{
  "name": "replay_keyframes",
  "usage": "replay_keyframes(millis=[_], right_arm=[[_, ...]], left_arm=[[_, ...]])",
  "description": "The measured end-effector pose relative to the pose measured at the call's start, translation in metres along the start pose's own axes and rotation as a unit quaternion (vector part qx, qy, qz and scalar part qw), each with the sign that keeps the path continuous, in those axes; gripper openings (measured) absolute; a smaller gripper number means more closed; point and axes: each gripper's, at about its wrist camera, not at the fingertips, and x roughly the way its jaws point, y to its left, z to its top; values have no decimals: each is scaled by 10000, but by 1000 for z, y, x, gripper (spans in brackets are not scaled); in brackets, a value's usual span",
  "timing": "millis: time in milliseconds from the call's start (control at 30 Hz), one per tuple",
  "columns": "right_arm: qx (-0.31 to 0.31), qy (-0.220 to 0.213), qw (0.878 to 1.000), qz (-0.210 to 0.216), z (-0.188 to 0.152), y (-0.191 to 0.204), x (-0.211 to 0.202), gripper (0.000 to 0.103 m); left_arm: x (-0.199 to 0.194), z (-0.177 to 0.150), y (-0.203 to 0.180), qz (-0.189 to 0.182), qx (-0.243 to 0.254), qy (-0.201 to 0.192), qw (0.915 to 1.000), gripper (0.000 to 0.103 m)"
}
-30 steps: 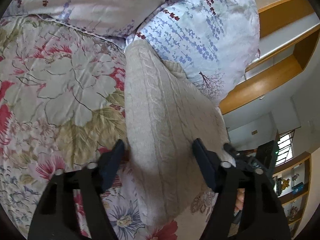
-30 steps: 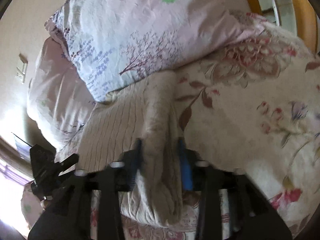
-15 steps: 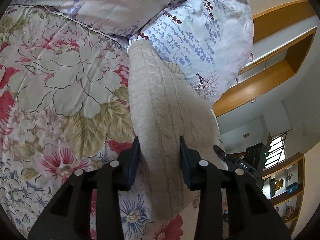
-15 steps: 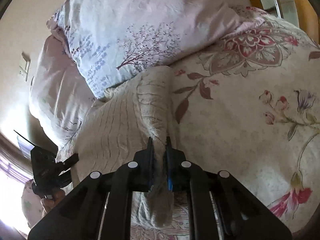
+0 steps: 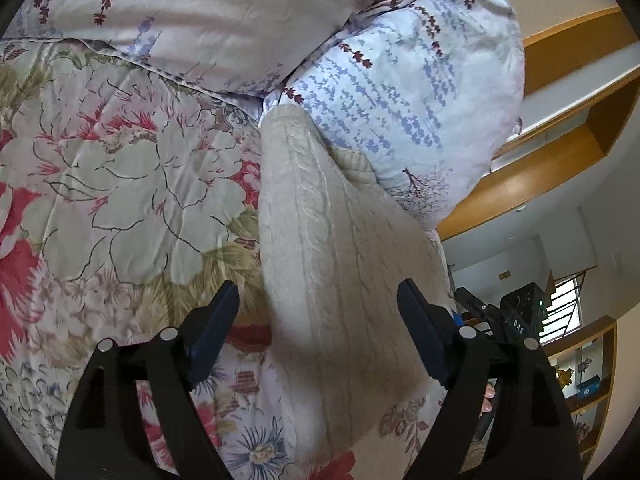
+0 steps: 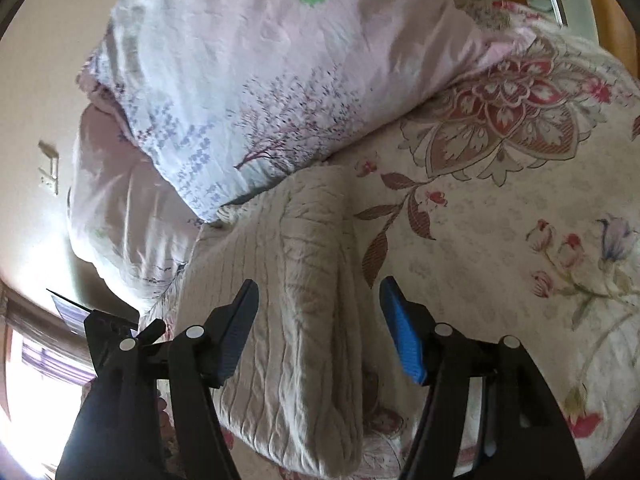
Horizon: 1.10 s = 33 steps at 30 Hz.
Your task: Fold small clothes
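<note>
— Where is the sweater?
— The cream knit sweater (image 5: pixel 332 264) lies folded on the floral bedspread (image 5: pixel 120 184), straight ahead of your left gripper (image 5: pixel 318 300), its far end against the pillow (image 5: pixel 404 92).
— And your grippers?
— Both gape wide; your right gripper (image 6: pixel 318 300) straddles the sweater's (image 6: pixel 304 280) folded edge, holding nothing.

Open quilt (image 5: pixel 120 184) borders the folded sweater (image 5: pixel 340 272) along one long edge; the pillow (image 5: pixel 408 92) blocks its far end at the bed's head.
</note>
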Motion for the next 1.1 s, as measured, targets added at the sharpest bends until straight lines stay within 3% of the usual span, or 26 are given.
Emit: replay_keyframes(millis=[133, 267, 633, 1100], right_arm=[[92, 122, 9999, -13, 4, 0, 11, 65], [96, 262, 9996, -76, 3, 1, 23, 65], [-56, 362, 9993, 13, 1, 6, 34, 69], [-239, 443, 9986, 181, -3, 14, 40, 69]], left_arm=[[9, 3, -2, 141, 22, 93, 9999, 83], [17, 4, -13, 617, 376, 74, 9974, 83], [42, -1, -58, 1571, 1635, -8, 9740, 86], [52, -1, -59, 1542, 1618, 48, 9747, 87]])
